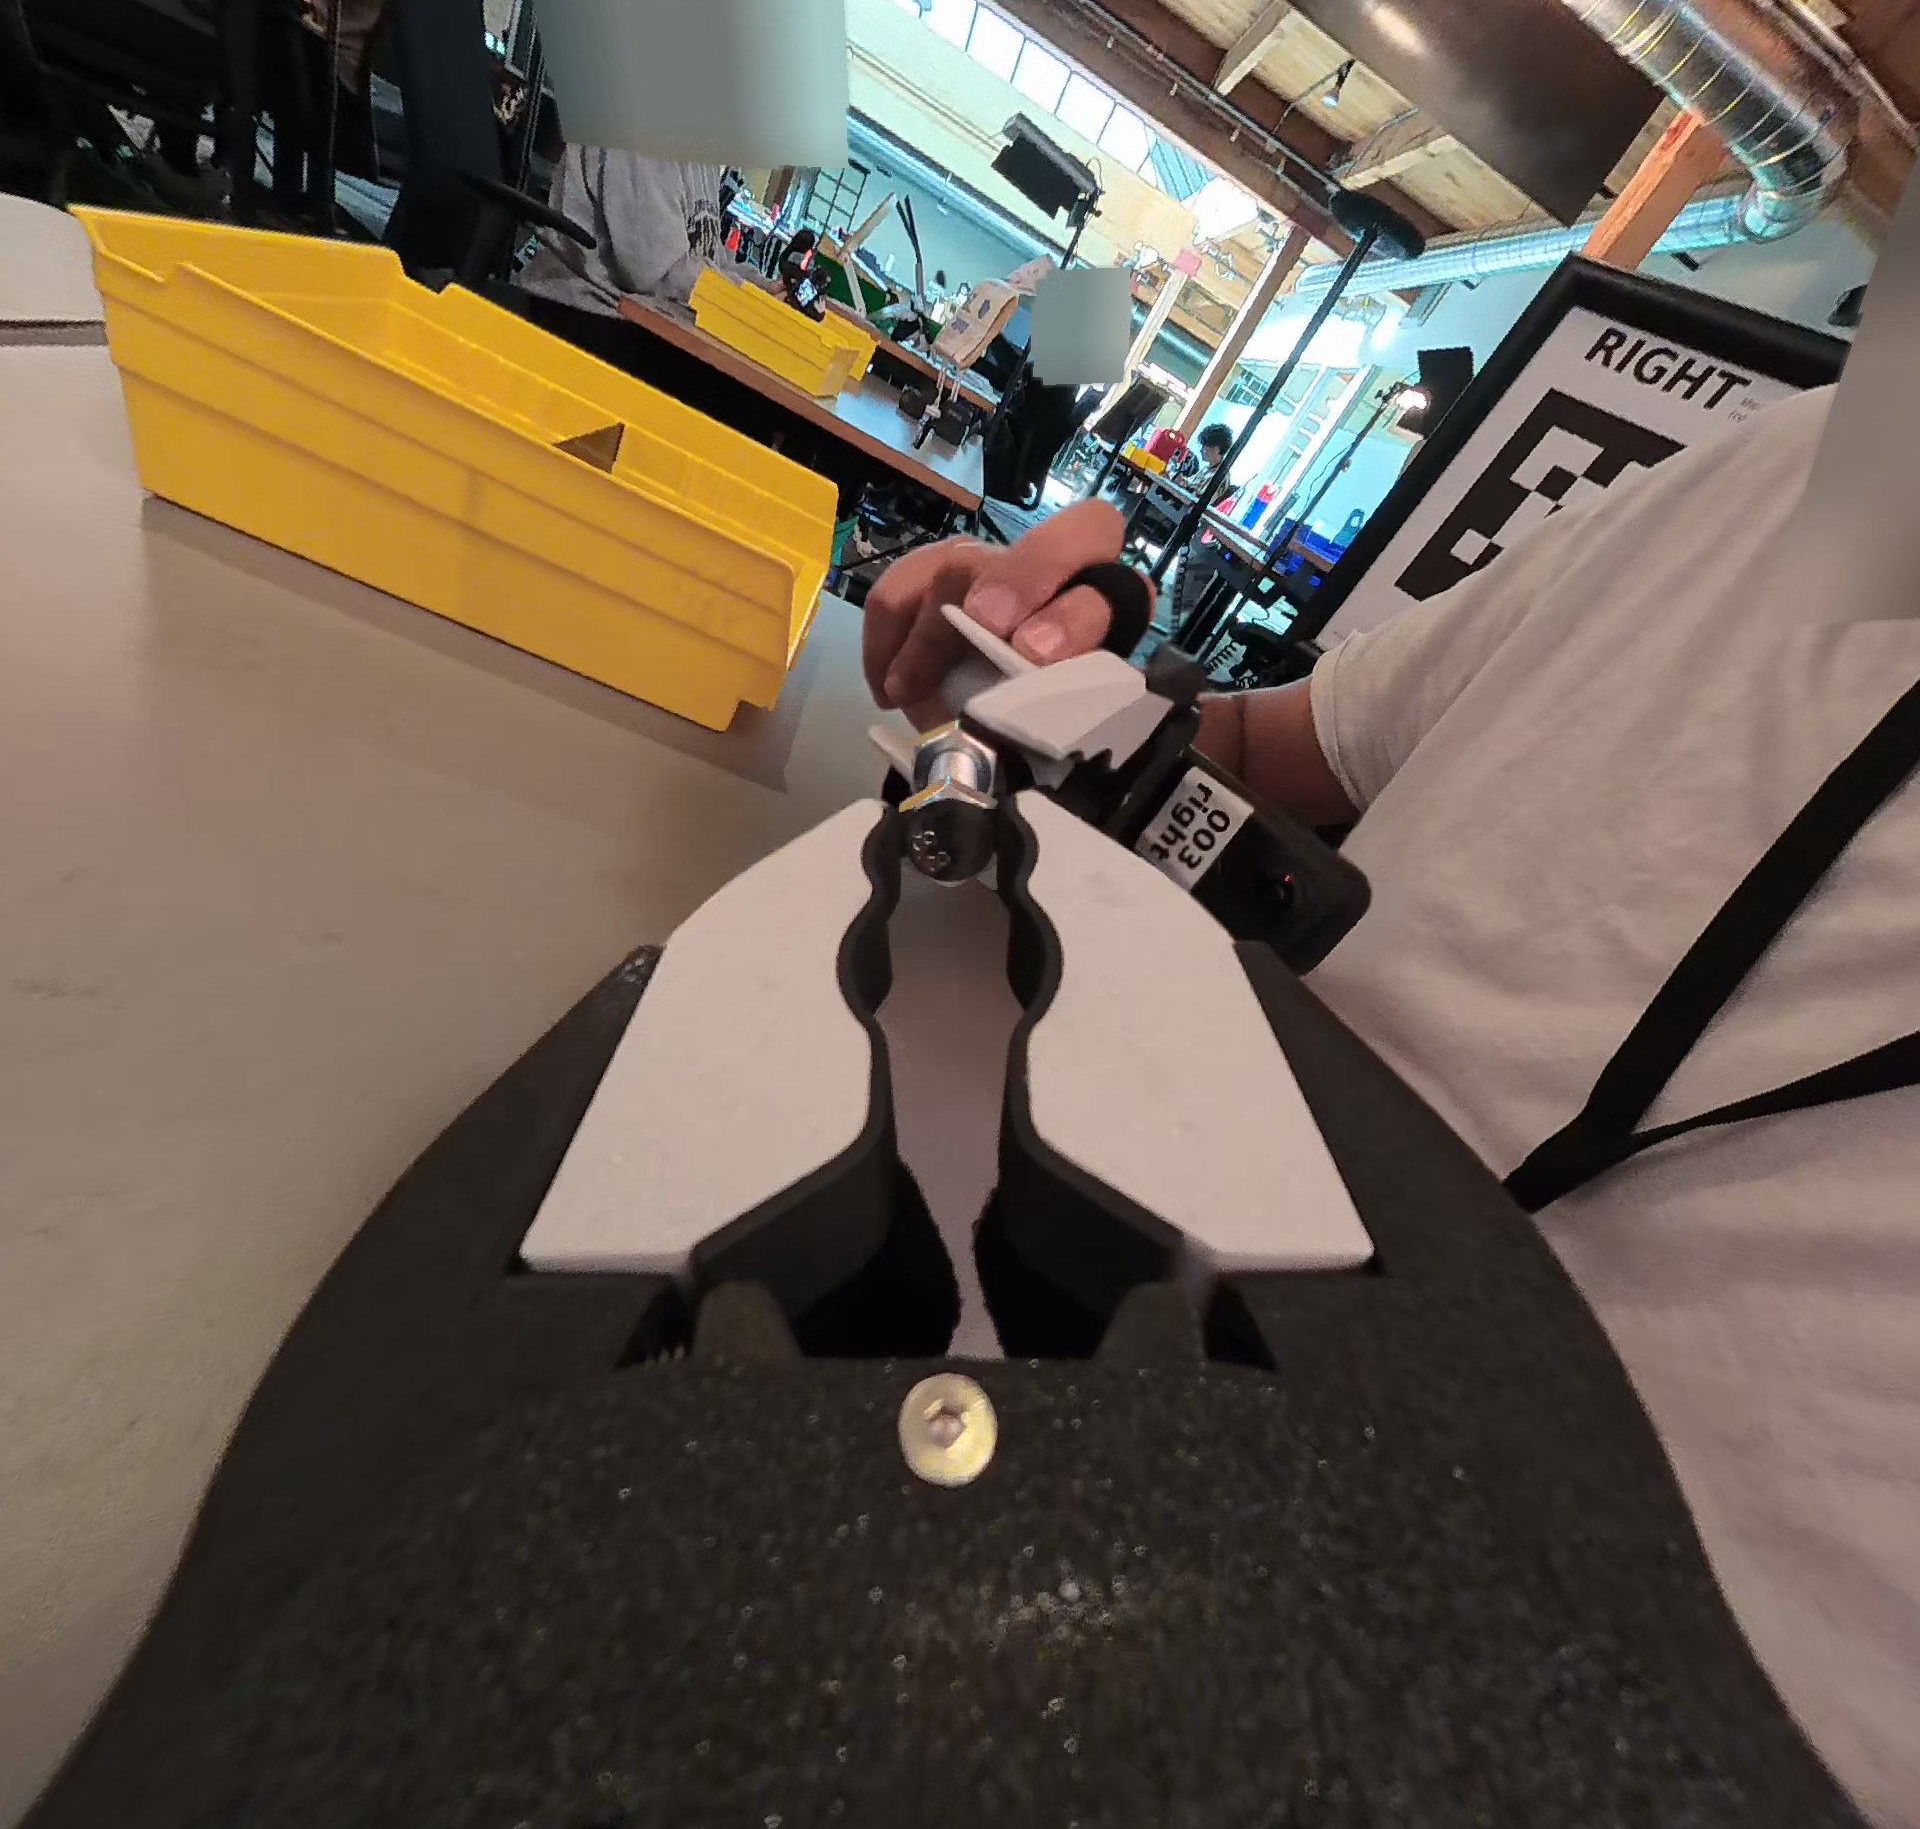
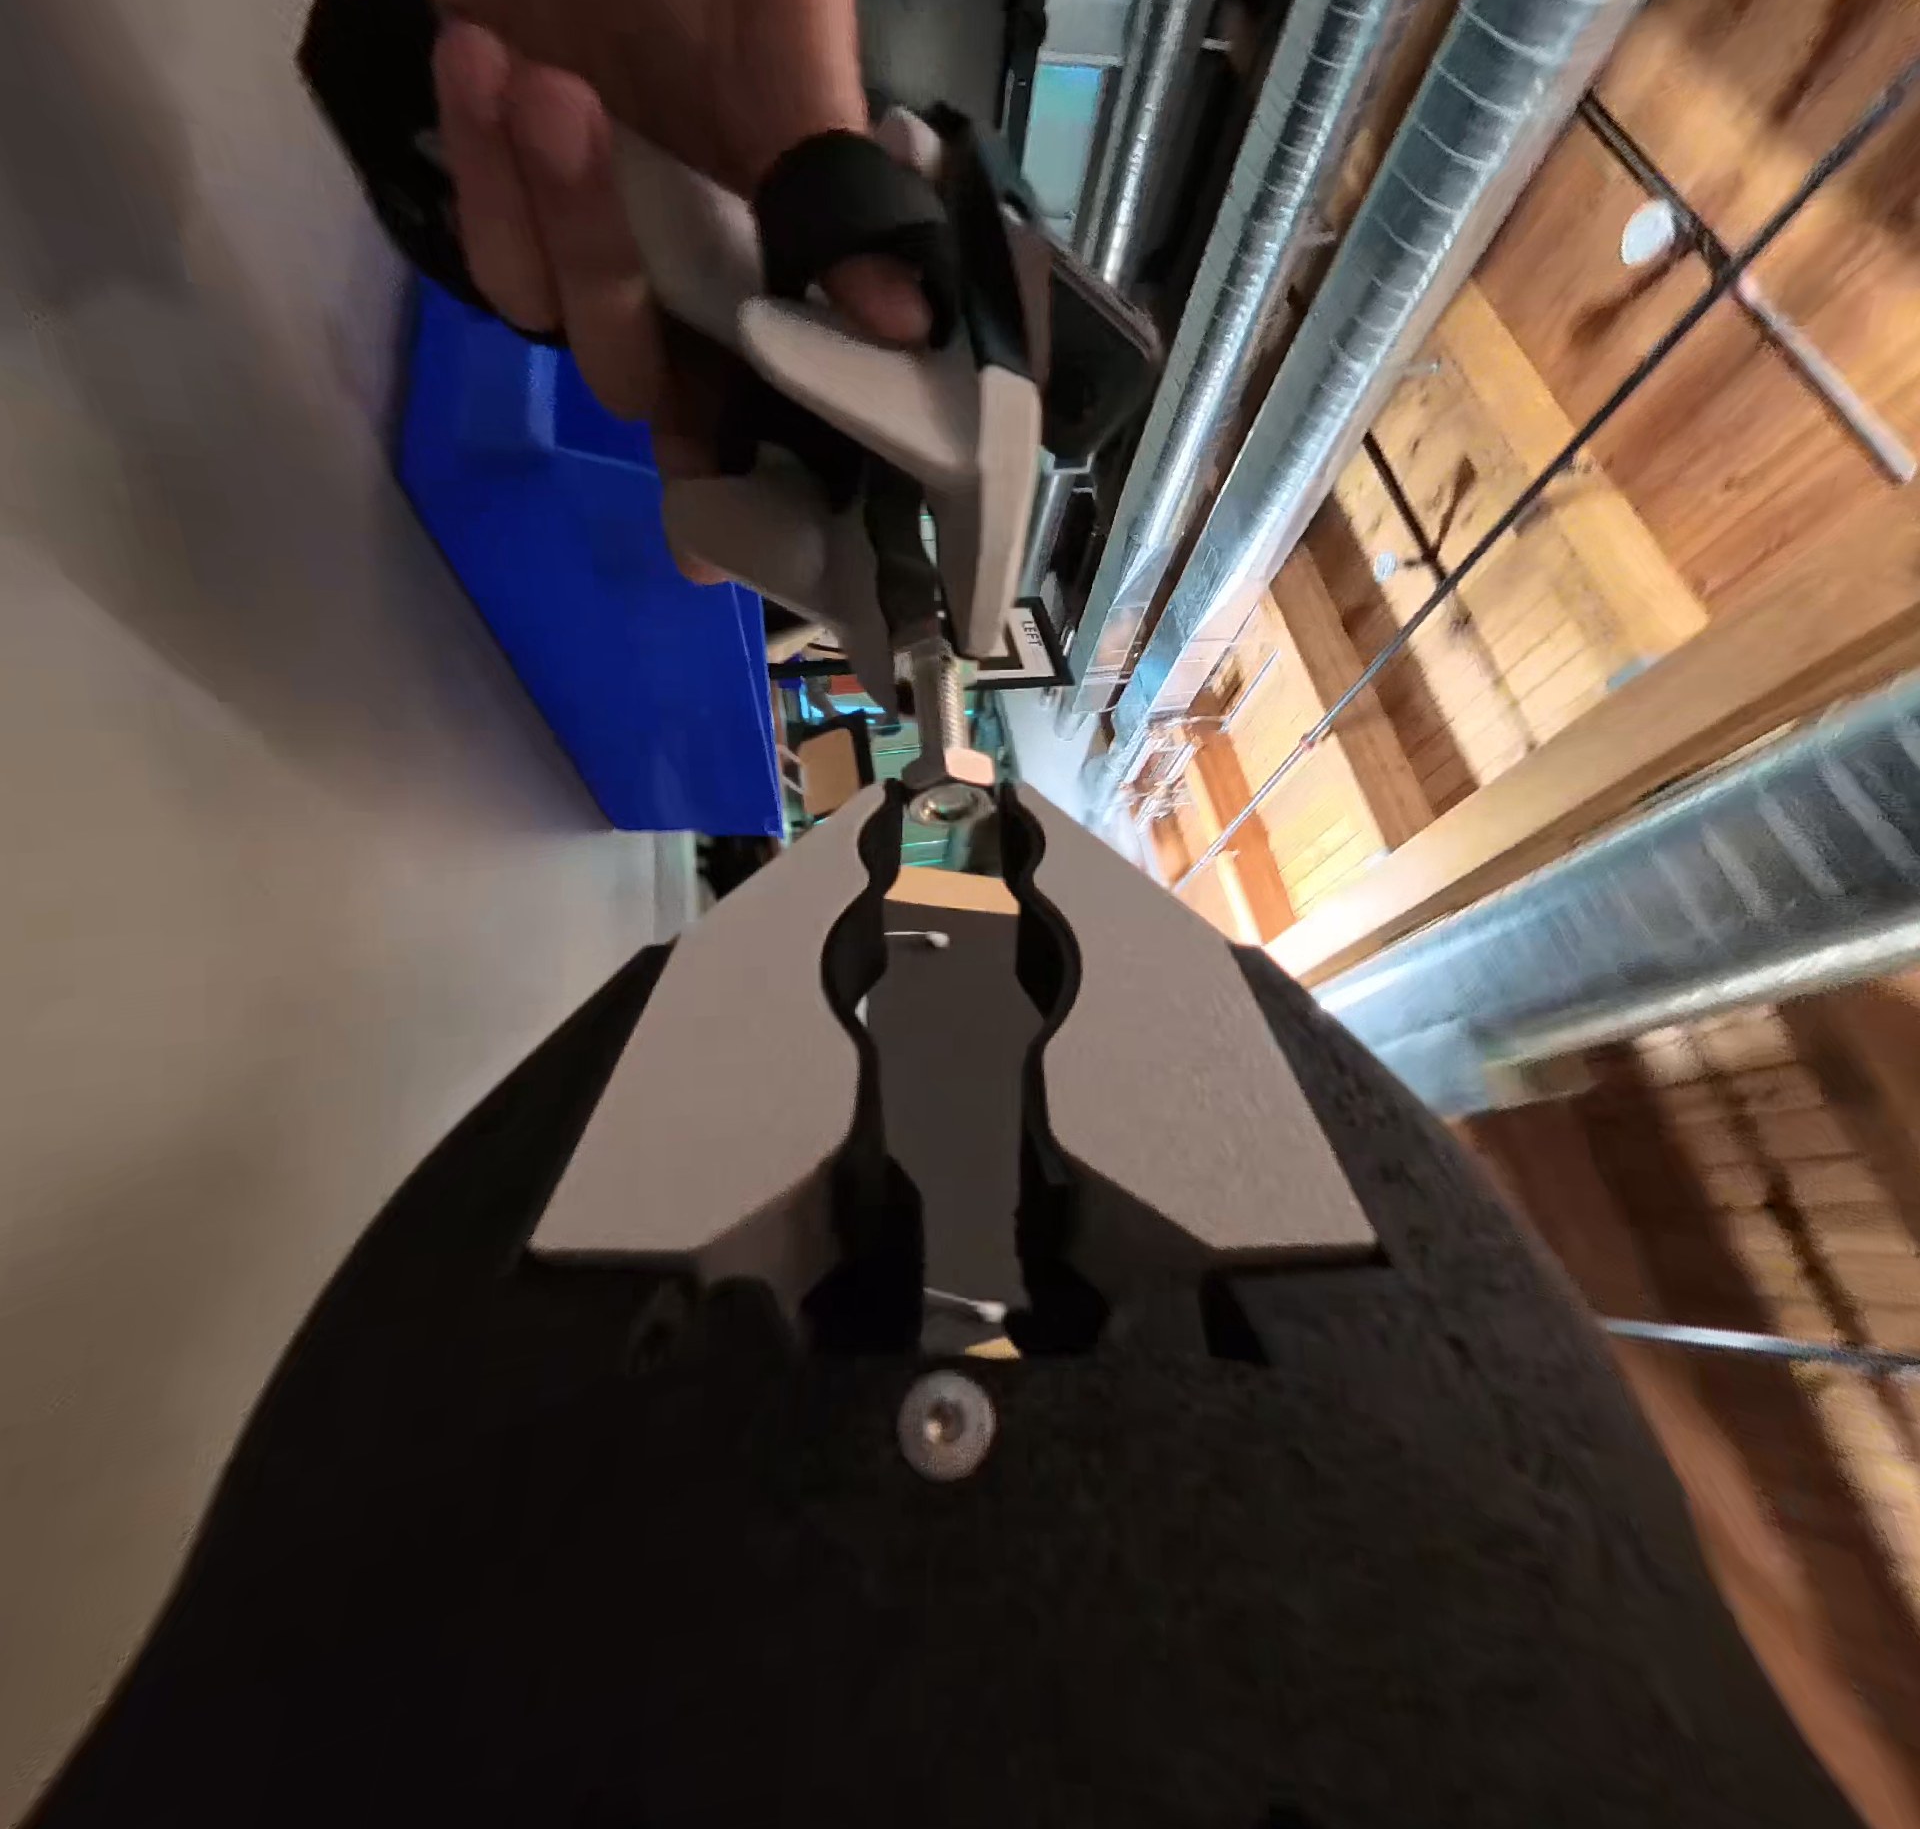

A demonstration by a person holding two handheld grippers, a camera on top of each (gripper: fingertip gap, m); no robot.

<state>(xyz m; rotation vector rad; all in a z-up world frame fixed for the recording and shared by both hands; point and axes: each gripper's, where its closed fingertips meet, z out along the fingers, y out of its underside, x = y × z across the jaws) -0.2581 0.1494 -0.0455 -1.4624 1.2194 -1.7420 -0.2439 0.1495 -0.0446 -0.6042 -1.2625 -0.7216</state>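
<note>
**Two grippers on one bolt**

The left gripper (image 1: 948,844) was nearly closed, squeezing the bolt's (image 1: 940,849) head; the right gripper (image 2: 943,811) was nearly closed on the nut (image 2: 948,805) at its other end; they met above the table (image 1: 260,896), near a yellow bin (image 1: 416,470).

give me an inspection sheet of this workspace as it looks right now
surface: pale grey table, bare where visible.
job's things: a silver bolt with a hex nut on its thread, held in the air above the table.
clutter: yellow bin on the table in the left wrist view; blue bin in the right wrist view.
grippers: left hand-held gripper is closed on the bolt's head; right hand-held gripper is closed on the nut end.
cables: black straps across the person's white shirt.
surroundings: workshop with other tables, silver ducts under a wooden ceiling, a black-and-white marker board.
</note>
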